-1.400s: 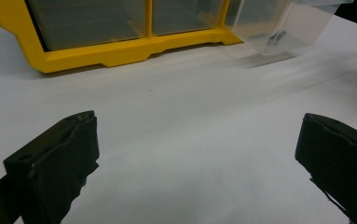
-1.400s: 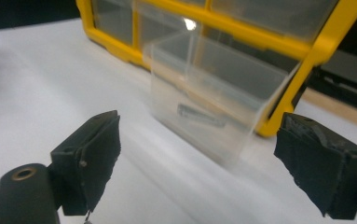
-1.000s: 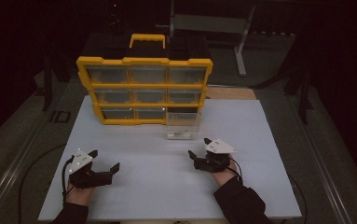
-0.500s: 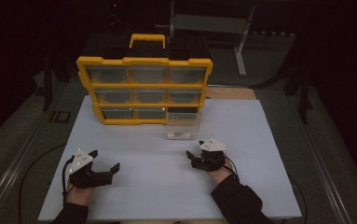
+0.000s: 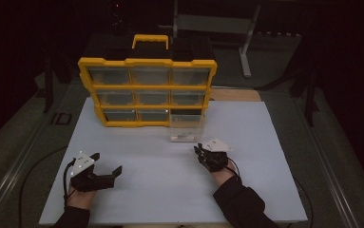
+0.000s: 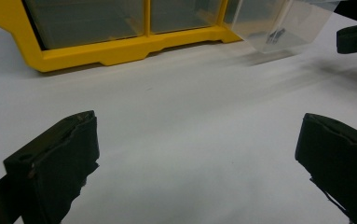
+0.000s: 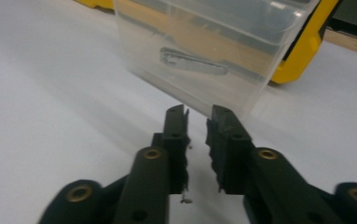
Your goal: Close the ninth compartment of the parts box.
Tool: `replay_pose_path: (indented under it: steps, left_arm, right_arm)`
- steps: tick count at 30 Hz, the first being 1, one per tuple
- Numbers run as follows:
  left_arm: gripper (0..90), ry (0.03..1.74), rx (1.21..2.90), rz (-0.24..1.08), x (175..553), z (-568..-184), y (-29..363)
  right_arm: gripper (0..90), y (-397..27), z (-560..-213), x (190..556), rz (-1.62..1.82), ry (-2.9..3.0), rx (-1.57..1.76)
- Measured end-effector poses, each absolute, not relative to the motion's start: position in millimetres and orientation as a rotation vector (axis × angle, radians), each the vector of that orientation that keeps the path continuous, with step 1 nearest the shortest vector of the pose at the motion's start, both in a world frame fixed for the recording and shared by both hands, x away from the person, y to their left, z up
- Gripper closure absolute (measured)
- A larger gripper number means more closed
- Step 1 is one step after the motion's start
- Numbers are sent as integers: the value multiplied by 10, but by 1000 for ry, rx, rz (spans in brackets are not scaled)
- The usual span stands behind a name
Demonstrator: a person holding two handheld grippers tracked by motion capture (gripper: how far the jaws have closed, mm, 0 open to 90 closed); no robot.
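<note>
Two grippers wait: the right gripper (image 7: 197, 116), jaws just closing to a narrow, empty gap, sits just short of the clear drawer (image 7: 204, 51) straight ahead; the left gripper (image 5: 104, 167), wide open, lies farther off.

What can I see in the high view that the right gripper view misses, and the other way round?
From above: the whole yellow organizer with its handle, and the left hand-held gripper, jaws wide. Up close: a thin metal piece inside the clear drawer, and the right hand-held gripper, whose jaws have just been closing to a narrow gap, nothing between. Shared: that drawer, the organizer, the white table.
</note>
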State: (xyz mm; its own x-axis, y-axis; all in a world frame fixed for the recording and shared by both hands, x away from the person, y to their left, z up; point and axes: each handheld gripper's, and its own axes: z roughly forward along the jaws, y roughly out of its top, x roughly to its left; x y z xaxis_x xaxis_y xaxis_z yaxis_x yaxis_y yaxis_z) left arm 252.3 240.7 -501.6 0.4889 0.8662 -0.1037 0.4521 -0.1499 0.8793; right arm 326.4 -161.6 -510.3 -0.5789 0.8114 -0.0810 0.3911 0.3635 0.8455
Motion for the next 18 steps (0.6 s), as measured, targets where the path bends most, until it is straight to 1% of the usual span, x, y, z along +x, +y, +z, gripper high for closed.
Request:
replay_pose_path:
  steps: [3,5,18]
  left_arm:
    - [1,1114,1779,545,2523,-5015,2406]
    - [1,1116,1779,544,2523,-5015,2406]
    - [0,1115,1776,545,2524,-5014,2408]
  right_arm:
    - [882,-1608,-5091,3279,1118,2134,1041]
    - [897,-1603,-5086,3285,1119,2131,1040]
    - [900,-1555,-5028,3332,1118,2101,1018]
